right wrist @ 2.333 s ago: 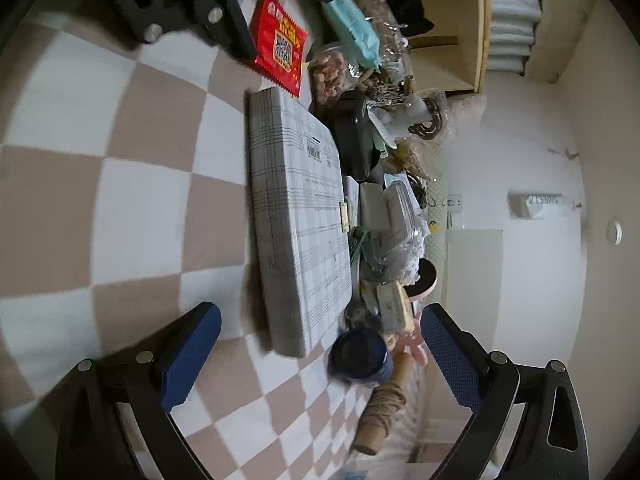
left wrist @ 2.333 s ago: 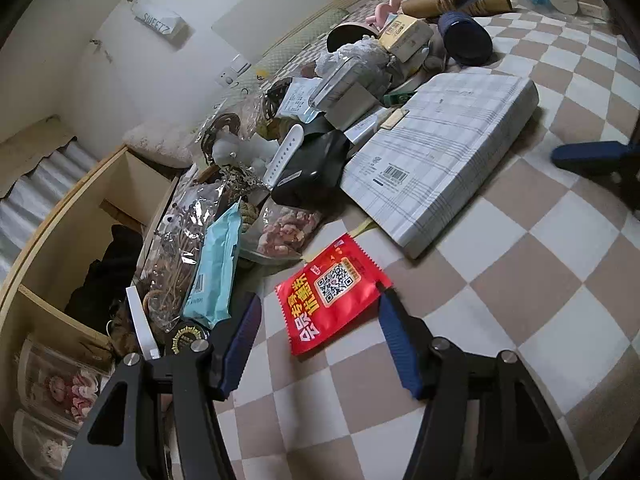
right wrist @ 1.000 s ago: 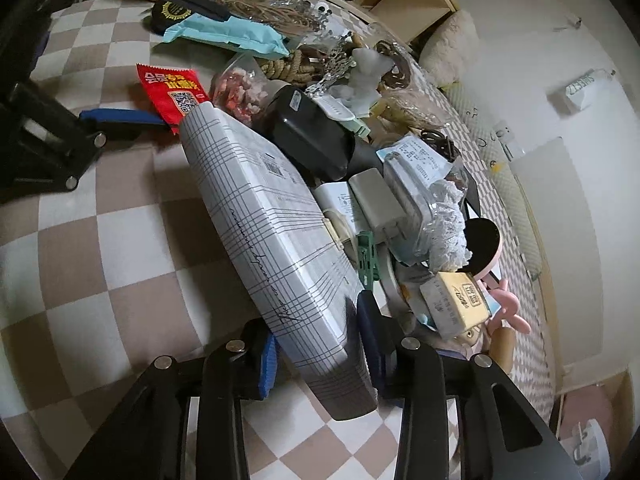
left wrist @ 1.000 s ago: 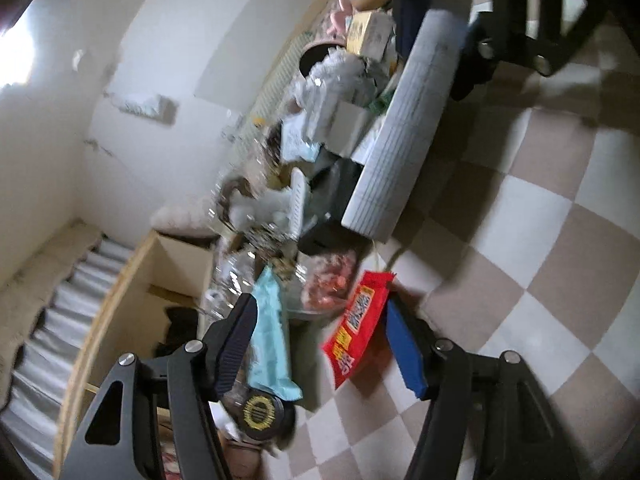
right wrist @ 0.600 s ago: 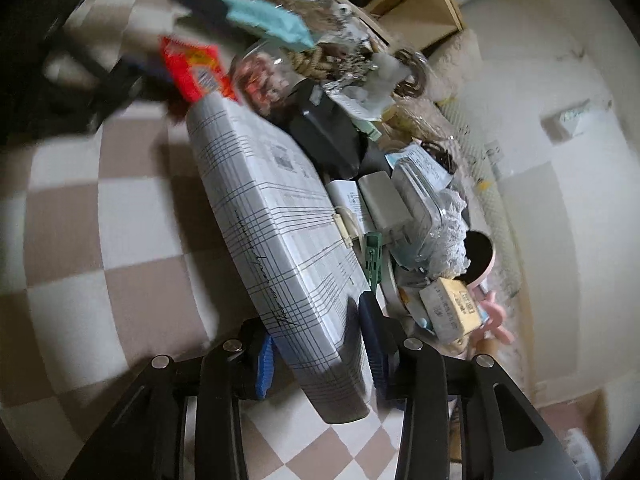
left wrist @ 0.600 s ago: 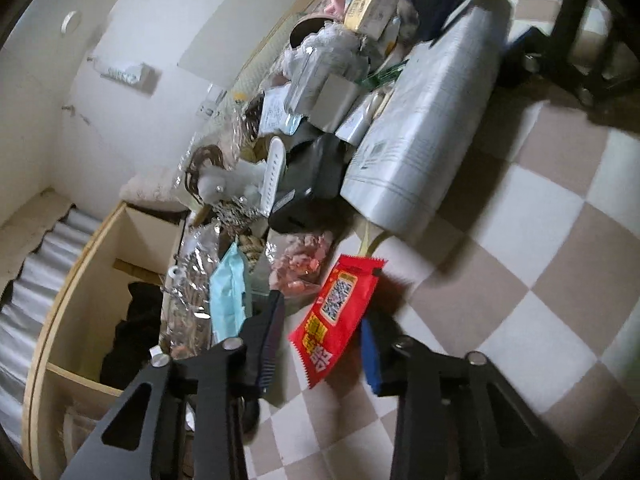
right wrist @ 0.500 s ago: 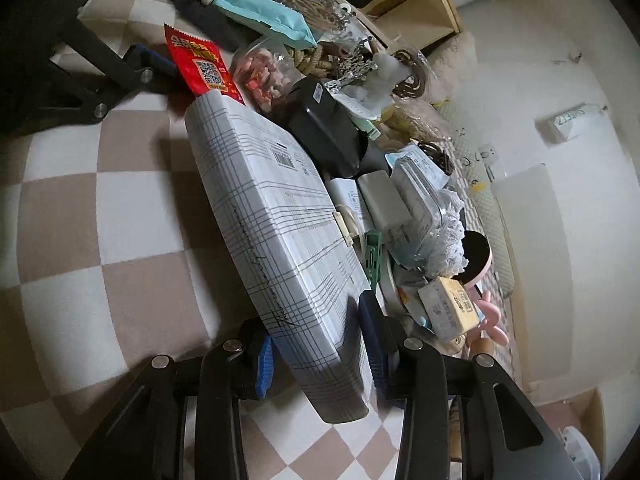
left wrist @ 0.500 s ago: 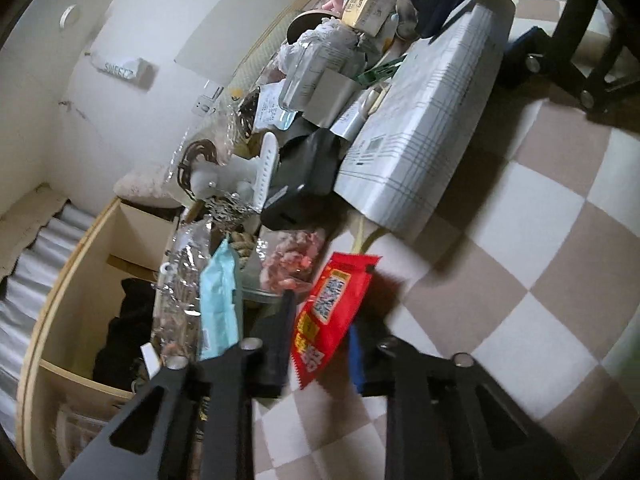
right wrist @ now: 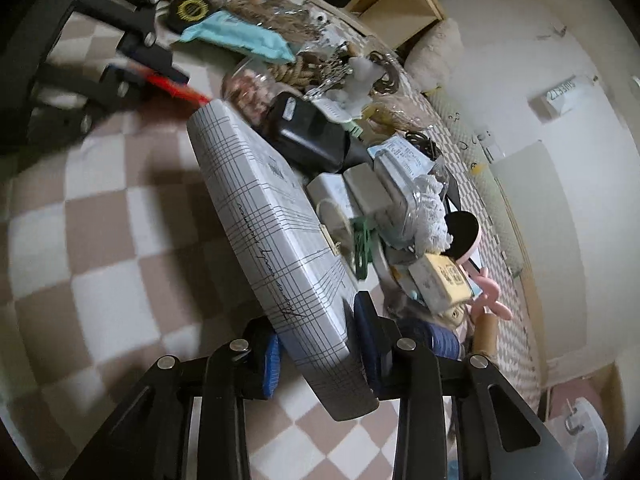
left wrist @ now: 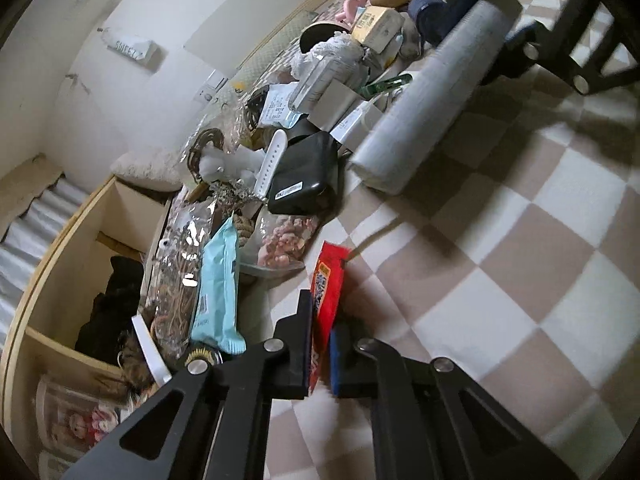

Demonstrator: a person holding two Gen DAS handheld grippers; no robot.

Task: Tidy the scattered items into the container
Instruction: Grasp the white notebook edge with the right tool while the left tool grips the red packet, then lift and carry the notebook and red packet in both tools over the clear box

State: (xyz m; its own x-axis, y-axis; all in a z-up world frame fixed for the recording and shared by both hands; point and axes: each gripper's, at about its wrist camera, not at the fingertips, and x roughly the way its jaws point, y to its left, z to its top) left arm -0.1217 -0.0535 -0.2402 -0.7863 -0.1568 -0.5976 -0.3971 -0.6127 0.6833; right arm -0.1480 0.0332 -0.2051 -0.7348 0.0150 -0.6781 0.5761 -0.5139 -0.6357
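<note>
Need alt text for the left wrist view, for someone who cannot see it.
The left tool is shut on a red snack packet, held edge-on above a checked cloth. Behind it lies a pile of clutter, including a teal packet and a black pouch.

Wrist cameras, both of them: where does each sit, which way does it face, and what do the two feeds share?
Left wrist: behind the left tongs, looking down along them at the red snack packet they pinch; black tong arms show.
Right wrist: behind the right tongs, facing the plaid flat box they clamp.
Shared: packet, box, black pouch, checkered cloth, each other's tongs.
</note>
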